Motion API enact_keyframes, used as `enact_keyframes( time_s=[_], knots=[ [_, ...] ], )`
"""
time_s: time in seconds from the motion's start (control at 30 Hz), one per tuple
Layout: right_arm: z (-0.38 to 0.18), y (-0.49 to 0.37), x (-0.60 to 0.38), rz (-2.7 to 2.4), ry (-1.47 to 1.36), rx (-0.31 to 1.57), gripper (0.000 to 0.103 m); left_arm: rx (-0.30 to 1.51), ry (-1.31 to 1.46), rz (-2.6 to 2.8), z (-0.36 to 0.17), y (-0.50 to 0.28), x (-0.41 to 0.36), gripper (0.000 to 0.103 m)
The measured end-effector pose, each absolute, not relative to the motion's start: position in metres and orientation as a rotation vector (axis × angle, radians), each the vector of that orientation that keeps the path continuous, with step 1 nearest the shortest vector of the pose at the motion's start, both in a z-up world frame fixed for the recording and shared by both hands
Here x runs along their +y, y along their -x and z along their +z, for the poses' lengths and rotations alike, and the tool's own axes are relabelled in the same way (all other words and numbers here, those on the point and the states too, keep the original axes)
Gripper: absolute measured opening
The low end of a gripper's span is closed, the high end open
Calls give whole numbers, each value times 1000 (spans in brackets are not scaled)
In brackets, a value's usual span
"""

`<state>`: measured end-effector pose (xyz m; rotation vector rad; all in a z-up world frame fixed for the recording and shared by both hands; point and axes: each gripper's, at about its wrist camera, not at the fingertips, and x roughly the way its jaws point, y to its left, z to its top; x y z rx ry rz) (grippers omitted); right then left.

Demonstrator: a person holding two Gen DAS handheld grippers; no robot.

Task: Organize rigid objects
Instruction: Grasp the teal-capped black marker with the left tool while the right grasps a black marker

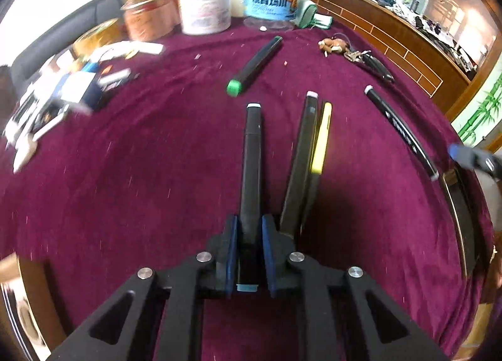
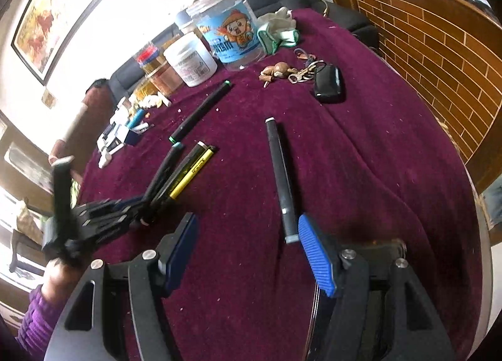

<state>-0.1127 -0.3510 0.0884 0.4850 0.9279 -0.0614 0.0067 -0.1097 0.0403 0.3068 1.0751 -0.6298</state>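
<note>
A black marker (image 1: 251, 172) is being clamped between the pads of the left gripper (image 1: 250, 254), its far tip pointing out over the purple cloth (image 1: 125, 172). Just beside it, a grey-capped marker (image 1: 301, 160) and a yellow pen (image 1: 321, 138) are lying together. The right gripper (image 2: 248, 254) is being held wide and empty, a white-tipped marker (image 2: 280, 179) lying just ahead of its blue pad (image 2: 317, 257). A green-capped marker (image 1: 255, 64) is lying farther off.
</note>
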Motion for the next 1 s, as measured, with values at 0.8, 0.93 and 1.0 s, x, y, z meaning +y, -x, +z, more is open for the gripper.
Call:
enact_keyframes(
  time_s=[0.8, 0.93, 1.0],
  knots=[
    [54, 25, -328, -248, -203, 1099, 14, 887, -182, -619, 91, 23, -92, 14],
    [70, 45, -326, -202, -269, 1059, 14, 870, -148, -630, 99, 37, -78, 14],
    [82, 60, -319, -169, -288, 1032, 14, 852, -133, -619, 103, 44, -67, 14]
  ],
)
